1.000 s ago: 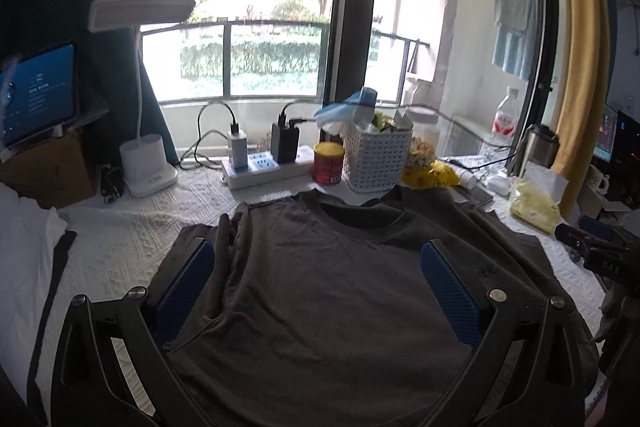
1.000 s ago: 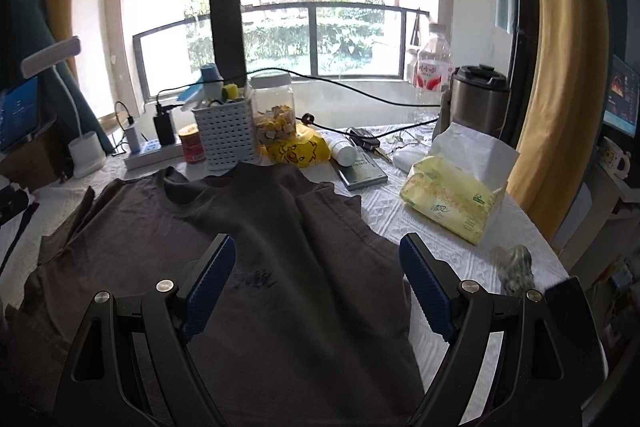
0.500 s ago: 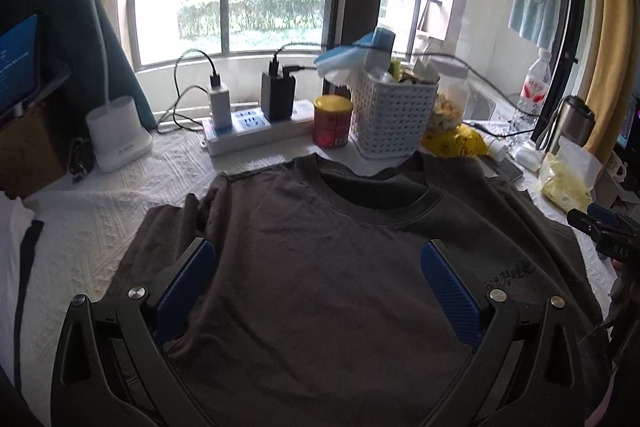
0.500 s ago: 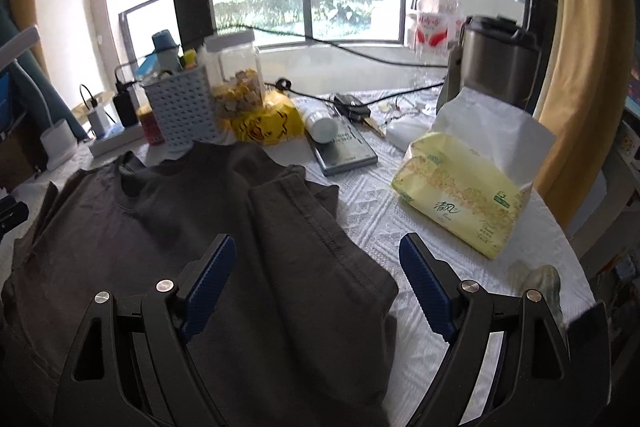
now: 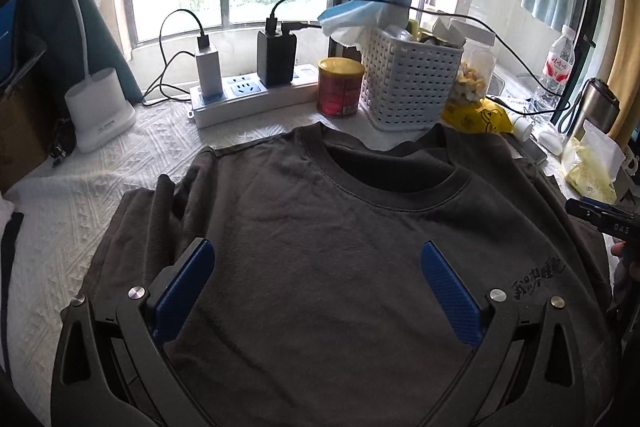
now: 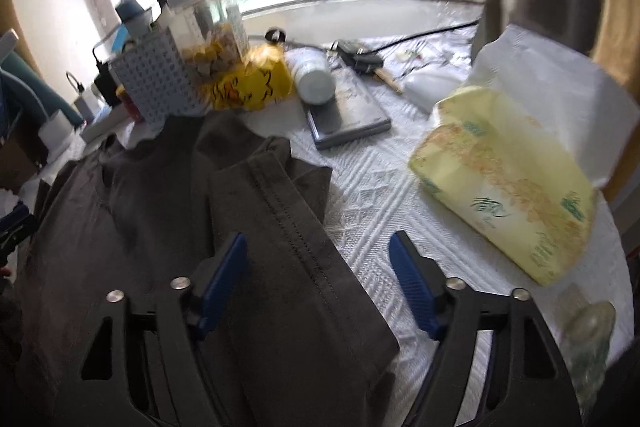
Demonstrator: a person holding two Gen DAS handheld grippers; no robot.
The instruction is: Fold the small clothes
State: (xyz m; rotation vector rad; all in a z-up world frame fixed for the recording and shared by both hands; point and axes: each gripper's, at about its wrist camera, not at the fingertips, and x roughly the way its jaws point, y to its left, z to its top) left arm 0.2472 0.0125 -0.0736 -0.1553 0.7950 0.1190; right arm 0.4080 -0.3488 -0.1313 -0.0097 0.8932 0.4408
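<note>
Dark grey T-shirt (image 5: pixel 320 247) laid front-up on the white textured tablecloth (image 5: pixel 80 195), filling the middle and lower part of the left wrist view. The left gripper (image 5: pixel 316 287) sits at the bottom of the frame over the chest of the shirt, its blue pads (image 5: pixel 184 291) spread wide, nothing pinched between them; I cannot tell whether the tips touch the cloth. The neckline (image 5: pixel 396 183) sits above the gripper, toward the upper middle of the frame, so the shirt's long axis runs from the bottom edge up toward the window, collar pointing at the white basket (image 5: pixel 408 83) and the red tin (image 5: pixel 340 87). A small dark print (image 5: pixel 538 273) shows on the chest at the right, just past the right-hand pad. The sleeve at the left is bunched into folds.

Over to the right wrist view, which is a bit blurred: the right gripper (image 6: pixel 320 279) is low in the frame with its jaws closing, and the folded-in sleeve edge (image 6: pixel 288 211) with its stitched hem runs between them; the pads are not yet pressing on it. That hem slants from the upper middle down toward the lower right. White tablecloth lies under the right-hand pad. A yellow tissue pack (image 6: pixel 504 203) rests on the cloth to the right, well clear of the shirt, and a grey flat device (image 6: pixel 352 119) lies above it, near the shoulder.
</note>
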